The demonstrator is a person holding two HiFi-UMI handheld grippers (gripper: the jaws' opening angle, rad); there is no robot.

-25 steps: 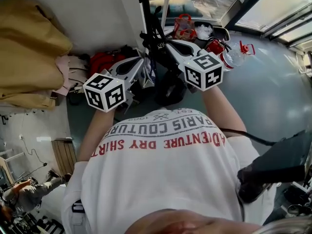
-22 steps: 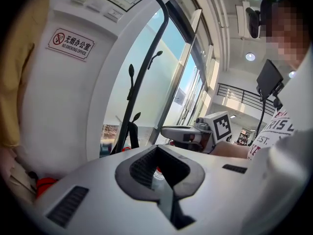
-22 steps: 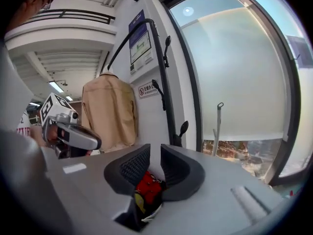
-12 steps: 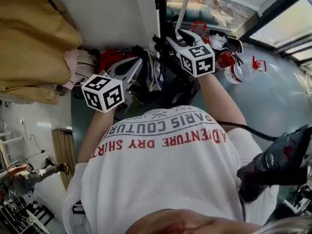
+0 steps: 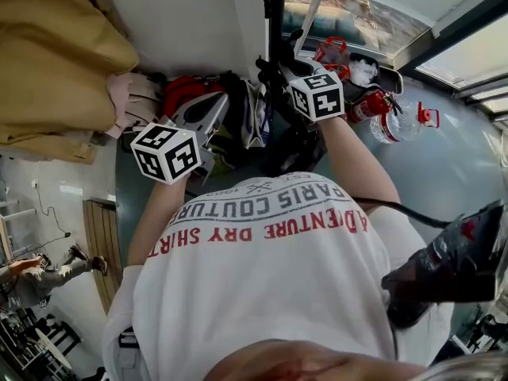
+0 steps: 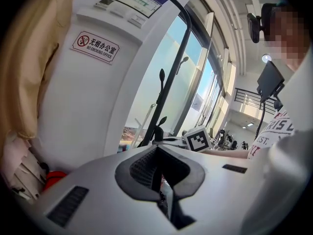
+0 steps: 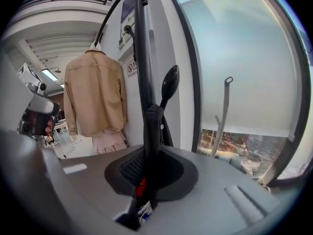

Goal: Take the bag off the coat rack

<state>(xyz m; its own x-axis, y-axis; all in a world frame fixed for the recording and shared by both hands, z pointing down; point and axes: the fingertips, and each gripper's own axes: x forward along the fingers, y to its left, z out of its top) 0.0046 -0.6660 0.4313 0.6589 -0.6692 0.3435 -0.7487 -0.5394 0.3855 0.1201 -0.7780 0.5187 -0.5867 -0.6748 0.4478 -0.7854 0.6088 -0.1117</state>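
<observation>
The black coat rack pole (image 7: pixel 142 48) rises right in front of my right gripper (image 7: pixel 148 153). A black bag strap (image 7: pixel 152 131) runs up between the jaws towards a knobbed hook (image 7: pixel 169 84). The jaws are closing and the pads press on the strap. In the head view my right gripper (image 5: pixel 287 68) is raised against the pole (image 5: pixel 275 22), and the dark bag (image 5: pixel 290 145) hangs below it. My left gripper (image 5: pixel 213 105) sits lower and to the left, away from the rack. Its jaws (image 6: pixel 157 153) are shut with nothing in them.
A beige jacket (image 7: pixel 95 94) hangs on the wall to the left of the rack. On the floor near the rack's base lie a red fire extinguisher (image 5: pixel 369 104), a clear water bottle (image 5: pixel 401 121) and red and pink items (image 5: pixel 184 92). A window (image 7: pixel 234 82) is behind the rack.
My right gripper has moved up and in towards the rack pole. The left gripper has stayed almost in place.
</observation>
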